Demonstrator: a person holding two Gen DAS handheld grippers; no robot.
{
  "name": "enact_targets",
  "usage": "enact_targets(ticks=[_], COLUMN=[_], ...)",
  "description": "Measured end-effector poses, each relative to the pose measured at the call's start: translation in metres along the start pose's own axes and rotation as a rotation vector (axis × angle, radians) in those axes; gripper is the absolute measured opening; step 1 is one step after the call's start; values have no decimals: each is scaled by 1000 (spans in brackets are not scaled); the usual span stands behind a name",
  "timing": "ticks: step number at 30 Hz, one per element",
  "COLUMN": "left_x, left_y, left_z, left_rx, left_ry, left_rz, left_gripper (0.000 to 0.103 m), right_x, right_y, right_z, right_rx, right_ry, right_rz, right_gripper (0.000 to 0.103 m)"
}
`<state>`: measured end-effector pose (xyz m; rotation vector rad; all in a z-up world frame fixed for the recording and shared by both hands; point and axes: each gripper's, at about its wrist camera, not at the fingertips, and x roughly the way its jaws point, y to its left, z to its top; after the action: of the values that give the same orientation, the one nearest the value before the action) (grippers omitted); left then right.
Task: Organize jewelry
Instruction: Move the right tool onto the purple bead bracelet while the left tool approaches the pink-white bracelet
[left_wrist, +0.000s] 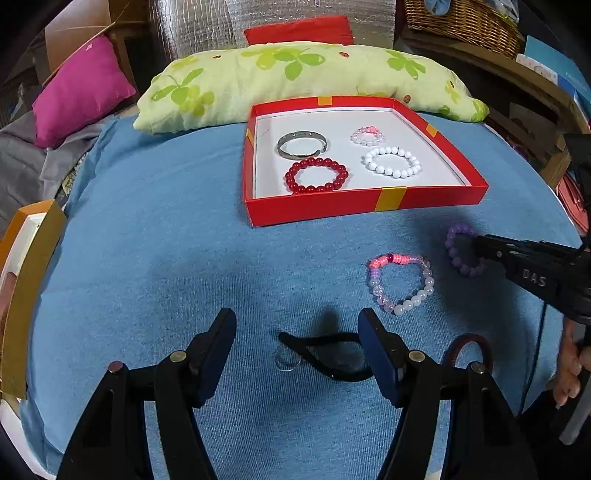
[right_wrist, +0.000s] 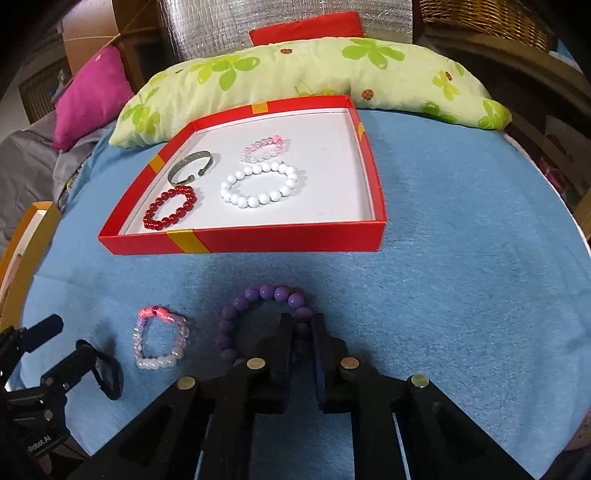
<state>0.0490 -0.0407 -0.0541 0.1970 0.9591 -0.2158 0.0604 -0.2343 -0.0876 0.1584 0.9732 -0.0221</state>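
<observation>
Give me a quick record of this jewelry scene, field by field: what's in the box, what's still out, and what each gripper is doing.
box: red tray
in box: silver bangle; red, white, pink bracelets
on blue cloth: pink-white bracelet; black band
right gripper: jaws closed on purple bracelet
left gripper: open, empty, above black band

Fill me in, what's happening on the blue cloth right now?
A person with two handheld grippers is sorting bracelets into the red box. Four already lie in it: a metal bangle, red bead bracelet, white bead bracelet and small pink one. The right gripper has its jaws closed on the purple bead bracelet, still on the cloth. The left gripper is open above a black hair tie. A pink-and-white bracelet waits.
</observation>
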Motion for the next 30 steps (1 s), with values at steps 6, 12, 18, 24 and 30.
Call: enact_targets(ticks=[6, 12, 18, 24, 30], left_x=[0, 0, 5, 17, 25], left_y=[-4, -14, -24, -23, -22], left_z=[2, 6, 10, 11, 11], left_rx=[3, 22, 40, 9, -3], left_ry=[-8, -11, -3, 36, 53], left_rz=[10, 9, 9, -6, -17], left_gripper=[69, 69, 69, 69, 69], right_x=[-3, -3, -3, -3, -3], right_y=[-19, -19, -22, -23, -24], right_z=[-2, -4, -5, -5, -5], right_rx=[65, 62, 77, 85, 92], right_ry=[32, 38, 39, 38, 38], right_rz=[37, 34, 50, 60, 67], right_gripper=[11, 11, 11, 11, 12])
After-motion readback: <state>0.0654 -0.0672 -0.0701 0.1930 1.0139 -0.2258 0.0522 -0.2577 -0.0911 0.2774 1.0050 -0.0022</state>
